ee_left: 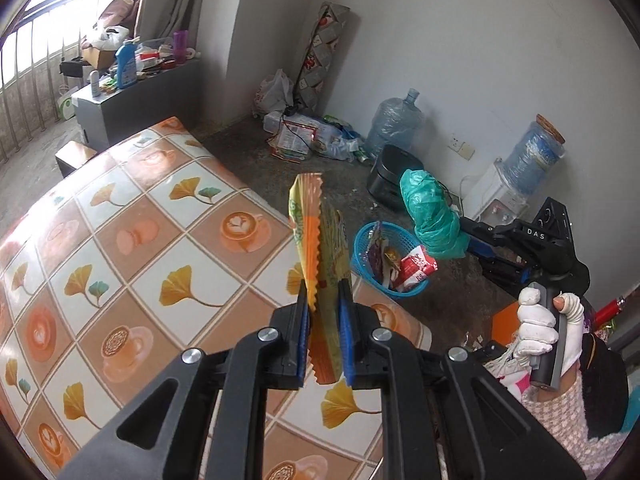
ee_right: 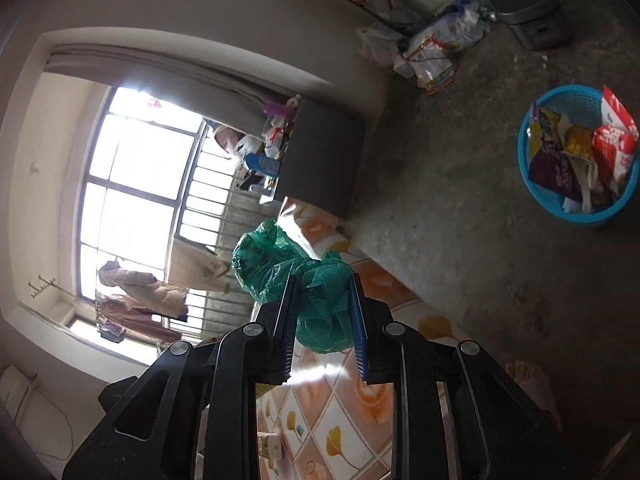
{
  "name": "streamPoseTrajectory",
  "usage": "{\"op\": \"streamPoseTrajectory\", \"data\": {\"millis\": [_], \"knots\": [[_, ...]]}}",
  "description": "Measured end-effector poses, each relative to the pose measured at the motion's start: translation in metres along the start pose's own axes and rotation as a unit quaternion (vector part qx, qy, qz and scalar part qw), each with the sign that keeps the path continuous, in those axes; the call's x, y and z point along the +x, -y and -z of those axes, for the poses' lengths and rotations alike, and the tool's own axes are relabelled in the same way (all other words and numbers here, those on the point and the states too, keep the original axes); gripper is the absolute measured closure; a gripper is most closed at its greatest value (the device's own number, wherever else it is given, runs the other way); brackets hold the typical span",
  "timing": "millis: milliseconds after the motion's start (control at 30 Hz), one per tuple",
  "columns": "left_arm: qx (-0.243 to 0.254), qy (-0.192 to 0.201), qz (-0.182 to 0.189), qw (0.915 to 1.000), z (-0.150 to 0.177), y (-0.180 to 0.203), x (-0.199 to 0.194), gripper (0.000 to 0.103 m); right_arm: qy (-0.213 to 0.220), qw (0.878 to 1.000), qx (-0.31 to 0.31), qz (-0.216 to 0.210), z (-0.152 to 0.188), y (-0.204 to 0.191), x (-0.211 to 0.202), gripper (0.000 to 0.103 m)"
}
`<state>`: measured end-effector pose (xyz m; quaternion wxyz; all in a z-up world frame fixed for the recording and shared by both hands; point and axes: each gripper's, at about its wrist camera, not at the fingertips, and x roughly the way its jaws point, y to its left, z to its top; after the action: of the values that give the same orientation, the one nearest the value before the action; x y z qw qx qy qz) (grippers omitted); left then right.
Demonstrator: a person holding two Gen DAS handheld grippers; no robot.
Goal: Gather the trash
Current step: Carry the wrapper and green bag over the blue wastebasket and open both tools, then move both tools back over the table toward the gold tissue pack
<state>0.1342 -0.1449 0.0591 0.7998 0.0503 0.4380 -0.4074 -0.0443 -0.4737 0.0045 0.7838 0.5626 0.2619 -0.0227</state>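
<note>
Both loads are up and in the air: the left tongs (ee_left: 324, 304) are clamped narrow on a yellow-orange wrapper (ee_left: 320, 240), held on edge above the corner of the worktop (ee_left: 132, 240), its zigzag seam standing clear of the pads. The right tongs (ee_right: 322, 300) pinch a crumpled green bag (ee_right: 296, 276), and in the left view that same bag (ee_left: 432, 216) hangs out over the floor, carried by a gloved hand (ee_left: 540, 332) on the grip. The target looks plain enough: the blue basket (ee_left: 362, 240) sits on the concrete floor just off the worktop's edge, already holding a red packet, a purple one and some paper. So this reads as the carry step, trash lifted and on its way to the bin, nothing dropped yet. From the left view the green bag is near the basket but seems up and off to one side of it; the wrapper is a little short of the rim. Next, each load needs to be brought squarely over the basket's mouth, lowered some, and only then released, since both are light and a release from high up could let them drift past the rim.
</note>
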Motion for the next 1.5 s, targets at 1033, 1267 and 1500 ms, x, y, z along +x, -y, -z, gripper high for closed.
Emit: {"op": "streamPoseTrajectory", "data": {"millis": [1033,1267,1500], "knots": [[0.123,-0.181,0.050,0.9744,-0.094,0.185,0.362,0.049,0.144,0.939,0.147,0.274,-0.109,0.192,0.007,0.055],[0.125,-0.190,0.035,0.9732,-0.086,0.166,0.366,0.049,0.137,0.935,0.172,0.278,-0.079,0.211,-0.002,0.055],[0.110,-0.158,0.017,0.9812,-0.100,0.148,0.337,0.049,0.142,0.939,0.149,0.274,-0.075,0.193,-0.010,0.055]]}}
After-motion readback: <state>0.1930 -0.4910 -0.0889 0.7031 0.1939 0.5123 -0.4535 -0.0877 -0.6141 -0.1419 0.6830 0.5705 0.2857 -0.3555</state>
